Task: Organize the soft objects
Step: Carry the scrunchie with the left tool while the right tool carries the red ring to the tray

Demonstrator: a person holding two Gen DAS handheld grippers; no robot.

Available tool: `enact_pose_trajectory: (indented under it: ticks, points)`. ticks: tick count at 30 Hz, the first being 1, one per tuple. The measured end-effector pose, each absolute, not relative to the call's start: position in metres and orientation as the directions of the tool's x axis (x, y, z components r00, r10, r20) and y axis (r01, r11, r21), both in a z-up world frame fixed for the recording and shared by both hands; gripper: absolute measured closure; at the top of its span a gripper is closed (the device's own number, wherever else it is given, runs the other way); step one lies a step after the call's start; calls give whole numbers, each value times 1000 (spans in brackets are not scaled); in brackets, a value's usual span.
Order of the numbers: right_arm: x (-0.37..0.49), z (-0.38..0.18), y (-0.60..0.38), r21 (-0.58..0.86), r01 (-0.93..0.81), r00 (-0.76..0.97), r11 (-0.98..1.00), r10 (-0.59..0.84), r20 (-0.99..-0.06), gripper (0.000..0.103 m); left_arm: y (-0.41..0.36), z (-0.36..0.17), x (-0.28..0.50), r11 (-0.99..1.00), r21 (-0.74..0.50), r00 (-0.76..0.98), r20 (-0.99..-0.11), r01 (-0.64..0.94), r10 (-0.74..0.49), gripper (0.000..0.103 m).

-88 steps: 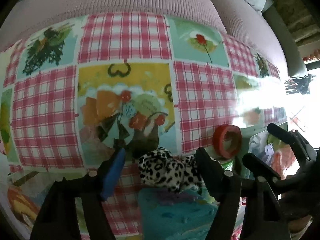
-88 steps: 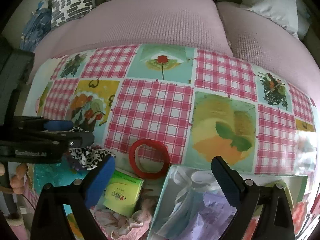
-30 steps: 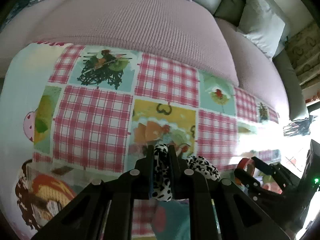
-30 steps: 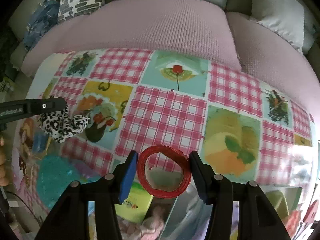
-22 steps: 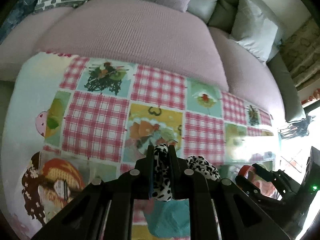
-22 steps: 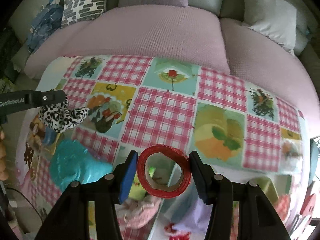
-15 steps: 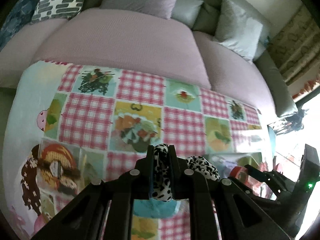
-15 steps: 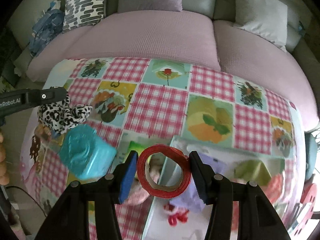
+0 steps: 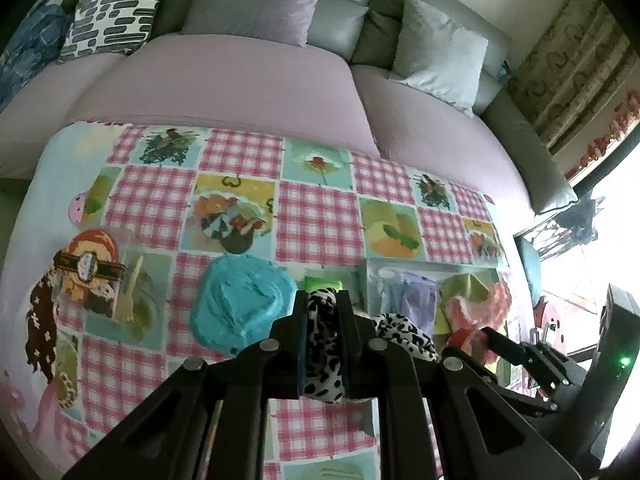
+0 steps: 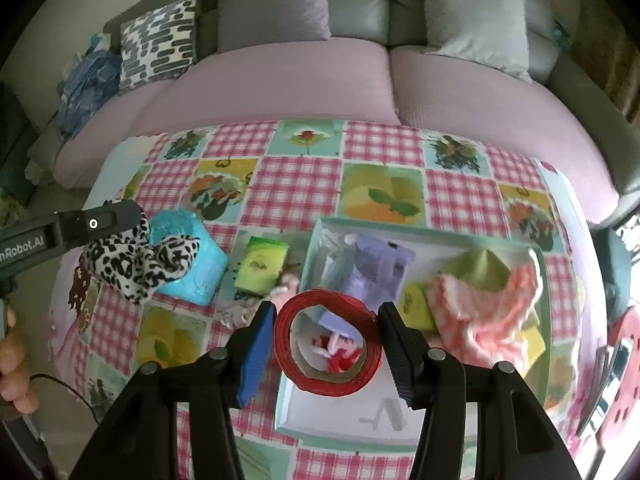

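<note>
Red ring (image 10: pixel 326 342): hid tray (image 10: pixel 400 416) contents behind it. Right gripper (image 9: pixel 492 350): half lost in window glare.

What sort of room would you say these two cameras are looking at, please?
Most likely a home living room: a grey sofa with a lilac seat cover and cushions stands behind a low table under a patchwork gingham tablecloth, where household odds and ends lie scattered.

Daylight enters from the right edge, overexposed in the left wrist view. Illumination is otherwise soft and even. Fisheye curvature bends the frame edges; corners vignette black.
</note>
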State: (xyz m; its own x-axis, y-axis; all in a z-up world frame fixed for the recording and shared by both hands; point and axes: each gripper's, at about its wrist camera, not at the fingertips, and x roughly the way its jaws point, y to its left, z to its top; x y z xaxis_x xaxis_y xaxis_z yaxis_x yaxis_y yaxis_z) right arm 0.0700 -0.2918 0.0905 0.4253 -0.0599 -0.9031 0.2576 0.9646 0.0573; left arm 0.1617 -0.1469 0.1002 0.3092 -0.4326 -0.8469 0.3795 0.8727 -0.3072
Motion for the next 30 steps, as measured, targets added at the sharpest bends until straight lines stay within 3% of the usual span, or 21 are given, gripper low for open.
enact_pose_trajectory:
  ticks: [15,30]
  points:
    - [11,40,-350,165,510,459,844,-105,-882,48,-195,50,119,844,-357,315,-811,400,-493,90]
    - [-12,32,-359,179,521,490,834,-121,-864,47,-217,43,95,822,-317,322,-806,473,-496,90]
